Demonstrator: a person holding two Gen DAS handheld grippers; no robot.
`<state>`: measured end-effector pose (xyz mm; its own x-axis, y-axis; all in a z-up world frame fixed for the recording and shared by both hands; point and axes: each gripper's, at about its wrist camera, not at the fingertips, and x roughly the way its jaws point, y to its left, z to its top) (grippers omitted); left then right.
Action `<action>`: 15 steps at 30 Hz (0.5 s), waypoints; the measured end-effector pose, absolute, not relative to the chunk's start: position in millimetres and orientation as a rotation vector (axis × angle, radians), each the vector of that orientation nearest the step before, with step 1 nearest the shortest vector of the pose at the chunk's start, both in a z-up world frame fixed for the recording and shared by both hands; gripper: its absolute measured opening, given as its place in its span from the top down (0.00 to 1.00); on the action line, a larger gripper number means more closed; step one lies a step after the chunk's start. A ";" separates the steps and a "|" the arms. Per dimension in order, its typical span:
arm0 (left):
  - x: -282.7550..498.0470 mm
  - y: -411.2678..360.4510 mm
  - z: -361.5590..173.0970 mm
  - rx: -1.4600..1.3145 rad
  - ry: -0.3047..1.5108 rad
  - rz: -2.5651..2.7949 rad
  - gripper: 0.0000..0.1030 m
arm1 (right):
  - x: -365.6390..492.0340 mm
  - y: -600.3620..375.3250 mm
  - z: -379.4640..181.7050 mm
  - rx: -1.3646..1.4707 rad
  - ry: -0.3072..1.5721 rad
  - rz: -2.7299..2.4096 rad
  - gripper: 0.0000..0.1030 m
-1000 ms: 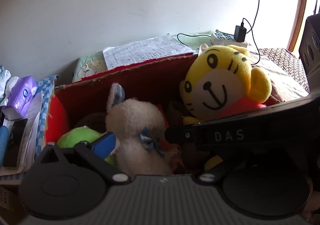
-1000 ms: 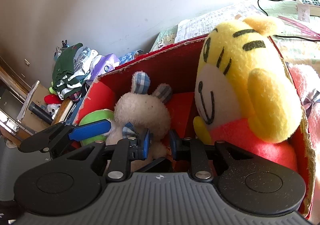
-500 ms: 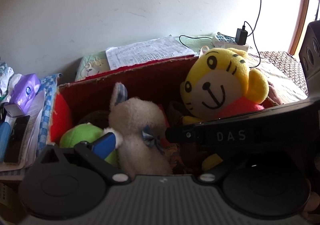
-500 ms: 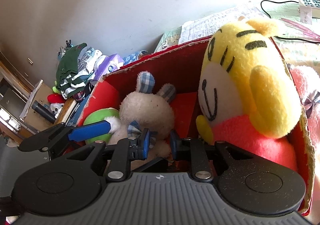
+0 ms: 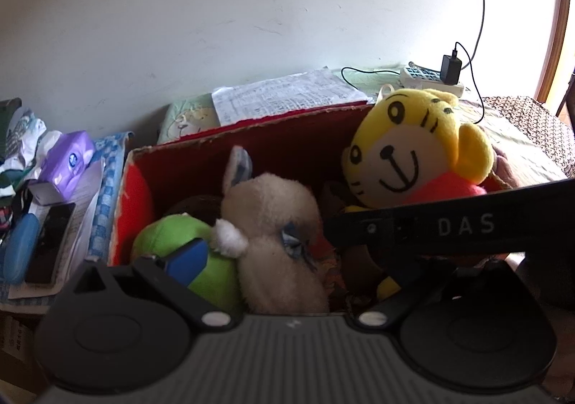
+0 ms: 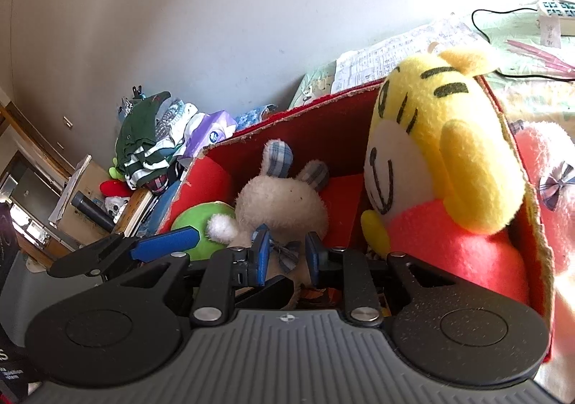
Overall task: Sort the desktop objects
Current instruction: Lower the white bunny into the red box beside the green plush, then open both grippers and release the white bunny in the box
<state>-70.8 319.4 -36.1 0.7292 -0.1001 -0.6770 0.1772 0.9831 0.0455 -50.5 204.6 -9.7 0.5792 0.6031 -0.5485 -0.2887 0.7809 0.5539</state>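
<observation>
right claw: sitting nearest, just above the box's near edge, its blue pads parted a little around the plaid bow at the rabbit's neck, not yet pinching it.
left claw: hanging wide apart; one blue pad is lying over the green plush, the other finger is hiding behind the right claw's black body, gripping nothing.
white rabbit plush: lying in the middle of the red box, touching the green plush toward the box's left end.
yellow tiger plush: leaning upright in the box's right end, well above the rim.
step in hand: judging it as taking hold of the rabbit or settling it in the box; biting deeper than the bow, into the body, should be giving a firmer hold, since the fur is soft and may be slipping.
beyond the box: printed paper lying at the far edge of the table by the wall; purple tissue pack lying off the box's left end.
</observation>
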 end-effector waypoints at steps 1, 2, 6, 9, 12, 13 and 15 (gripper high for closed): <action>-71.3 319.1 -35.9 0.110 0.741 -0.151 0.00 | -52.1 204.3 -8.6 0.436 0.789 0.539 0.77; -72.0 318.7 -35.5 0.111 0.742 -0.147 0.00 | -54.1 203.9 -8.0 0.438 0.782 0.536 0.77; -73.1 321.1 -34.0 0.092 0.753 -0.117 0.00 | -61.2 202.8 -5.0 0.431 0.761 0.521 0.77; -73.9 324.6 -33.8 0.059 0.768 -0.102 0.00 | -68.5 200.8 -2.8 0.422 0.740 0.516 0.77; -76.6 324.6 -33.9 0.046 0.773 -0.091 0.00 | -74.0 200.6 -1.6 0.404 0.722 0.504 0.77; -77.4 324.4 -34.7 0.045 0.776 -0.087 0.00 | -75.9 200.8 -1.5 0.397 0.716 0.499 0.77; -78.9 323.4 -37.3 0.039 0.787 -0.082 0.00 | -79.2 202.3 -1.7 0.378 0.703 0.494 0.77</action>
<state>-78.9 323.4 -37.3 0.7029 -0.0589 -0.7089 0.0877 0.9961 0.0043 -79.2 202.3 -1.7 0.6573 0.5479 -0.5175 -0.3009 0.8203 0.4864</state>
